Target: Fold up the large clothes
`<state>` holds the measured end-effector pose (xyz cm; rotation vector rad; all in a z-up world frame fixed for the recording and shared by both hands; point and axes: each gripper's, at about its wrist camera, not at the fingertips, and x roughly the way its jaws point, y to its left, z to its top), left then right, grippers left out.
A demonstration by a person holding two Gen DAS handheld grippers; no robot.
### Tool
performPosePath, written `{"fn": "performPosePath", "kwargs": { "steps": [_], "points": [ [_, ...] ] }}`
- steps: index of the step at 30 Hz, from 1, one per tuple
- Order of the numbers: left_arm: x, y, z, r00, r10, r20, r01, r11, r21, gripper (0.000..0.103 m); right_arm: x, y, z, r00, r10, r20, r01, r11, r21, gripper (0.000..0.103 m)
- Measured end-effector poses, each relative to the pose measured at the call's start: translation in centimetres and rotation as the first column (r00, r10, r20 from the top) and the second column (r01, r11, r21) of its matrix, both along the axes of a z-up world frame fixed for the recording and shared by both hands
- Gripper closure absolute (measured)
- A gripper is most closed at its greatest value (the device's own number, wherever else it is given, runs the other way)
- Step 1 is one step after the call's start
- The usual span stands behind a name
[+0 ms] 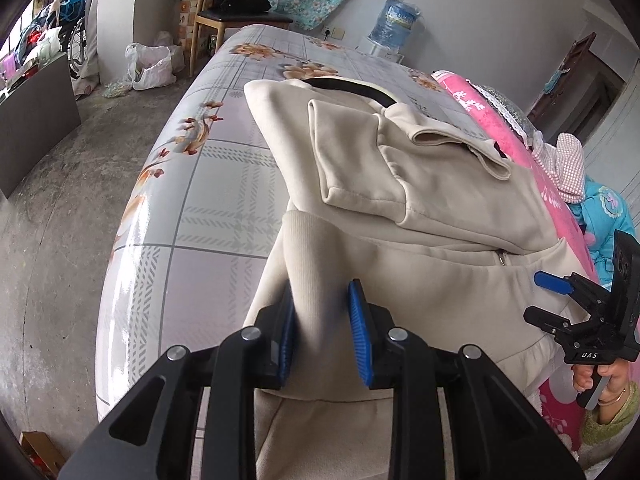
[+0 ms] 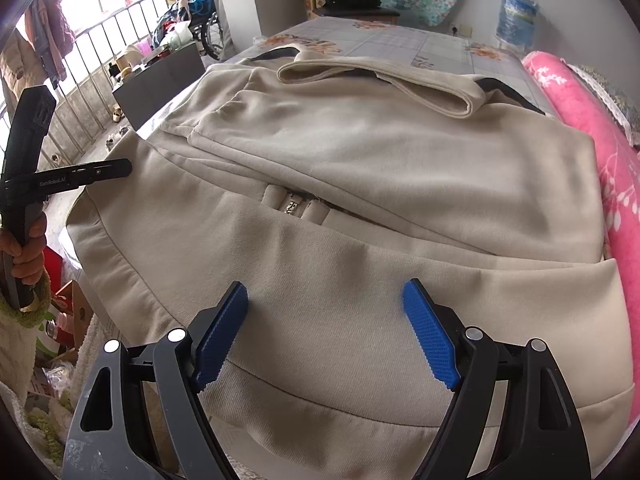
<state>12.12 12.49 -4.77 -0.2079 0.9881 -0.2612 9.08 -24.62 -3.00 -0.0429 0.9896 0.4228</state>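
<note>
Two hand-held black two-finger grippers with blue ribbed pads, both angled downward.

Left black gripper: jaws drawn close, blue pads pinching a raised fold of the beige knit garment between them; its handle gripped by a bare hand with a green fuzzy cuff at the wrist. Right black gripper: jaws spread wide, blue pads apart over the cloth, nothing clamped between them; its handle held by a hand wearing a thin bangle.

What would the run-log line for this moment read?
left gripper: shut on beige jacket hem | right gripper: open over hem | jacket: partly folded on bed
</note>
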Motion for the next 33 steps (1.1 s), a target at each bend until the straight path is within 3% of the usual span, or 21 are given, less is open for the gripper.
{"fn": "performPosePath", "kwargs": {
  "steps": [12, 19, 31, 33],
  "points": [
    [0.0, -2.6, 0.1, 1.000, 0.010, 0.015, -0.013, 0.978, 0.210, 0.078, -0.2, -0.3, 0.0, 1.000, -0.001, 0.012, 0.001, 1.000, 0.020, 0.026],
    [-0.5, -4.5, -0.1, 0.998, 0.003, 0.060, -0.024, 0.934, 0.357, 0.078, -1.1, -3.2, 0.9, 0.998, -0.059, 0.028, 0.056, 0.995, 0.078, 0.027],
    [-0.4, -5.1, -0.2, 0.998, 0.019, 0.063, -0.043, 0.914, 0.403, 0.078, -2.1, -13.9, 2.8, 0.952, -0.296, 0.078, 0.289, 0.952, 0.097, 0.036],
    [-0.5, -5.1, -0.2, 0.998, 0.023, 0.061, -0.046, 0.913, 0.404, 0.078, -2.2, -15.2, 2.9, 0.946, -0.315, 0.082, 0.307, 0.947, 0.100, 0.043]
  ]
}}
